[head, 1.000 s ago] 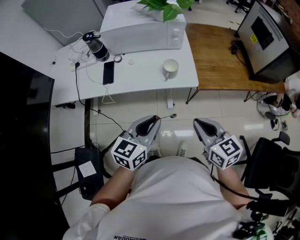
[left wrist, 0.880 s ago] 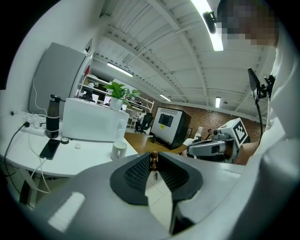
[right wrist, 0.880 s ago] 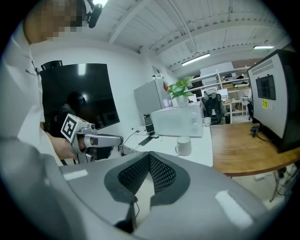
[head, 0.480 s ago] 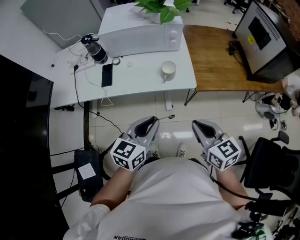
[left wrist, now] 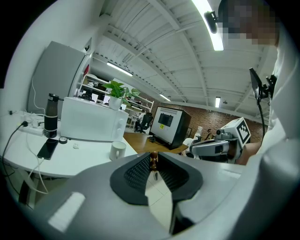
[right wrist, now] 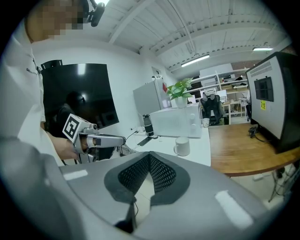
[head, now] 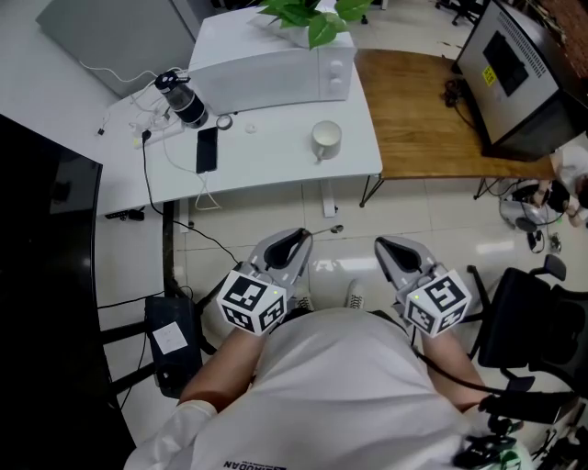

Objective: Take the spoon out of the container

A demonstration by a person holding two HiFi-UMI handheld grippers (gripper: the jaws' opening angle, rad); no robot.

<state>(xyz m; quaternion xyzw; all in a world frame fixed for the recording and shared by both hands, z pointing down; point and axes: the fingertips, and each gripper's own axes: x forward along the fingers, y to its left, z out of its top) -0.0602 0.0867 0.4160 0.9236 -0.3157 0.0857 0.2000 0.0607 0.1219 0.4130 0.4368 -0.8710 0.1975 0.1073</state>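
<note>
Left tool (head: pixel 299 238) gripping spoon (head: pixel 332 229), mug (head: pixel 325 139) on table (head: pixel 276 161)

White table (head: pixel 276 161): far centre. A white microwave (head: pixel 266 73) stands along its far edge, with a green plant (head: pixel 312 14) on top. A dark bottle (head: pixel 186 101) stands left of the microwave. A black phone (head: pixel 206 150) lies flat nearer, beside white cables (head: pixel 147 128). A wooden table (head: pixel 423 119) adjoins on the right, with a dark monitor (head: pixel 519 73) at its right end. Black chair (head: pixel 533 330): near right.
</note>
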